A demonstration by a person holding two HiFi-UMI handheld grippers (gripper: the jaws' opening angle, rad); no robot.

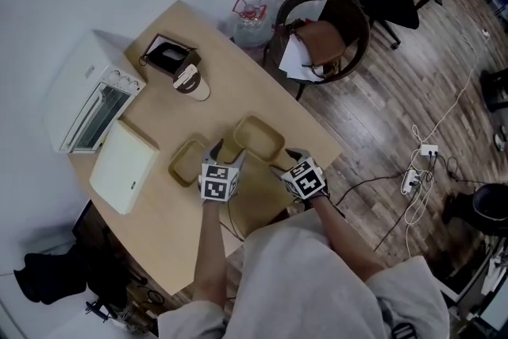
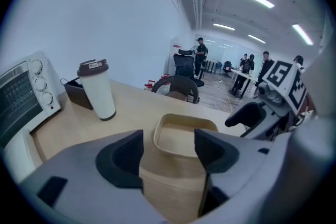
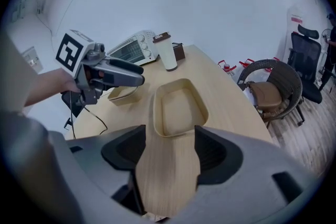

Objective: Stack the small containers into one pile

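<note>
Head view: left gripper (image 1: pixel 225 156) sits between left container (image 1: pixel 187 163) and right container (image 1: pixel 259 137). Left gripper view: jaws wide, empty, right container dead ahead. Right gripper view: right gripper (image 3: pixel 167 148) gapes wide, container lengthwise ahead.

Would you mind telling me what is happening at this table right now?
A person holds a gripper in each hand over a wooden table. The left gripper and right gripper both have open, empty jaws and point at one small container. A second container lies apart beside it, so nothing is stacked yet.
</note>
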